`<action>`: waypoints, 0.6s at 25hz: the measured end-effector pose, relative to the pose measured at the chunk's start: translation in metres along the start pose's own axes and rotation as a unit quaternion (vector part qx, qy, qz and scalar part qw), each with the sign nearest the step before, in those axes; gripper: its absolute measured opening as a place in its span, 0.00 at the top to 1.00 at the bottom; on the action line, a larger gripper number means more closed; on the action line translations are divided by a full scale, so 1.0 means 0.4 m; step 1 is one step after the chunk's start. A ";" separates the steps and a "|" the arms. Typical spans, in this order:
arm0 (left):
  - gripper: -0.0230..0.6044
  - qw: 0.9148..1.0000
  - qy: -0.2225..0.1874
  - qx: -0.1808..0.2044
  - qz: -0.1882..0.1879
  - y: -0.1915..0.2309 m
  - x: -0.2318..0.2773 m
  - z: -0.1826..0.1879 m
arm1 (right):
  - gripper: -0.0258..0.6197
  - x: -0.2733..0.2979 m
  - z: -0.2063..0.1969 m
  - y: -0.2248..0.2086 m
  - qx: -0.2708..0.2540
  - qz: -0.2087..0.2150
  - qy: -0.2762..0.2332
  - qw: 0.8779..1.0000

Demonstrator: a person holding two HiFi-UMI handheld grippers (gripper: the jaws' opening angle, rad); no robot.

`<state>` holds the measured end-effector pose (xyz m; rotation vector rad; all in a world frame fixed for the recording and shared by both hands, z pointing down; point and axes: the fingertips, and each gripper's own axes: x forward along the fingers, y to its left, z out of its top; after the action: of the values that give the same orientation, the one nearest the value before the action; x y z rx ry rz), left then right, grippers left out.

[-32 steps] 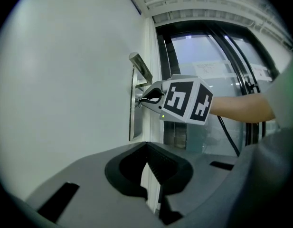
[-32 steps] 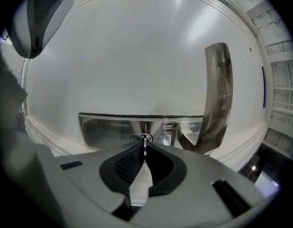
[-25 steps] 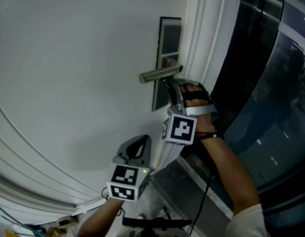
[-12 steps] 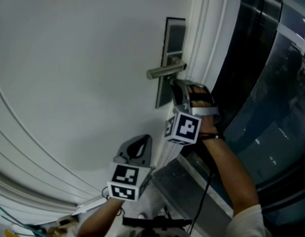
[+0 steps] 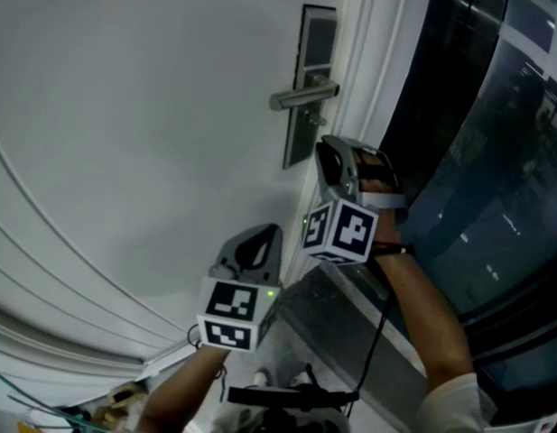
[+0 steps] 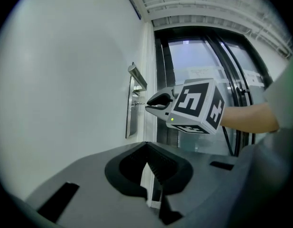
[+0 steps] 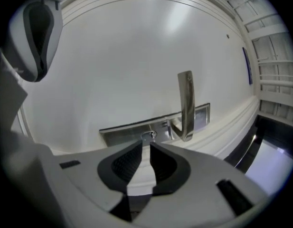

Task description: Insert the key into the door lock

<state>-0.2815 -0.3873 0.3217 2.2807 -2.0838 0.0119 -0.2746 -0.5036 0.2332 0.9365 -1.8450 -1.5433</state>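
Obs.: a small silver metal key [image 7: 147,136] sits at the keyhole of the brushed-steel lock plate [image 7: 122,128], below the steel lever handle [image 7: 185,103] on the white door [image 5: 152,106]. How deep the blade is in can't be read.

Your right gripper [image 7: 144,145]: fingers [image 7: 121,164] are parted to a narrow slit, and only white door shows through it. The key lies just ahead of the tips, and they look to be off it. Contact at the very tips is not resolvable.

Your left gripper [image 6: 147,164]: tips are together and nothing is held. It hangs low, well apart from the lock plate.

Handling, as judged:
- The key is light, thin, stiff and smooth, so it will likely pivot or slip if you pinch a corner.
- Take the flat head across both faces, with the pads square and the blade in line with the keyway.
- Little force should be needed; misalignment is the risk. A sideways push could bend the blade or pop the key out.
- If it needs seating, press straight along the blade and stay clear of the lever handle.
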 end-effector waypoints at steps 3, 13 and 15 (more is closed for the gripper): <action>0.95 1.000 0.001 -0.001 -0.005 -0.022 -0.009 -0.004 | 0.90 -0.047 0.001 0.018 0.027 0.008 -0.003 1.000; 0.95 1.000 0.009 0.003 -0.002 -0.118 -0.034 -0.025 | 0.89 -0.214 -0.022 0.073 0.123 0.034 -0.025 0.992; 0.95 1.000 0.010 0.003 0.001 -0.146 -0.039 -0.027 | 0.89 -0.253 -0.036 0.082 0.149 0.041 -0.028 0.988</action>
<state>-0.2245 -0.3662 0.3299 2.2722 -2.0783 0.0418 -0.2075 -0.4283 0.2703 0.9411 -2.1686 -1.2782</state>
